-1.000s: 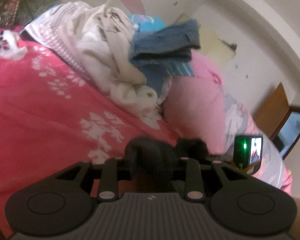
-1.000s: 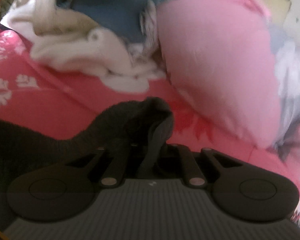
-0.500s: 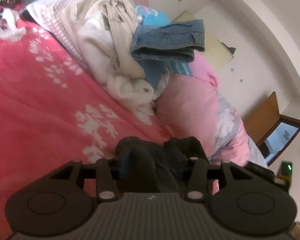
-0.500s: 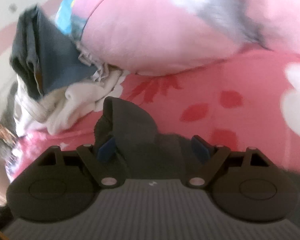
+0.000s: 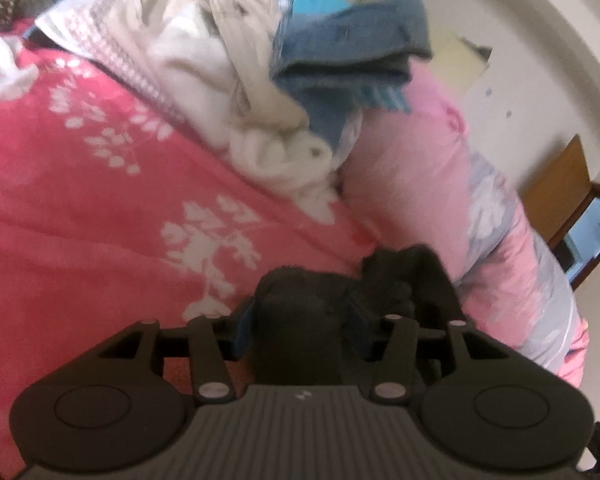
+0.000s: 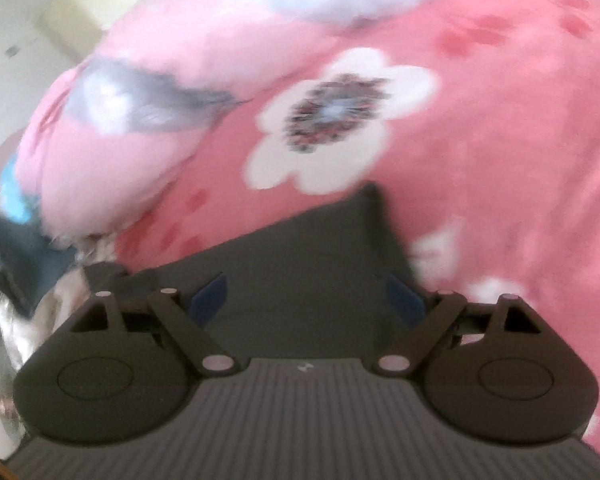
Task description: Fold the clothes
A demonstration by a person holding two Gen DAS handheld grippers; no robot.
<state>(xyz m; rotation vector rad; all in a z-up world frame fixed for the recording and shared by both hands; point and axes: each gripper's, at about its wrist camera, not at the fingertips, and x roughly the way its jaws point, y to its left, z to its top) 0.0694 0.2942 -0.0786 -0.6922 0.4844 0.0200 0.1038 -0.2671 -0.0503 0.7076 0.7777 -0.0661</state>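
Dark garment (image 5: 300, 312) bunched in left tongs (image 5: 300, 320), flat under right tongs (image 6: 306, 300).

Your left gripper (image 5: 300, 316) has the garment (image 5: 300, 320) bunched between its fingers, sitting on the blanket (image 5: 80, 200). Behind it there's a clothes pile (image 5: 260, 80) with folded jeans (image 5: 348, 52) on top, and a pillow (image 5: 412, 184) right of the pile, touching it. Your right gripper (image 6: 306, 296) straddles that garment (image 6: 300, 264) too, with the pillow (image 6: 140, 140) behind-left.
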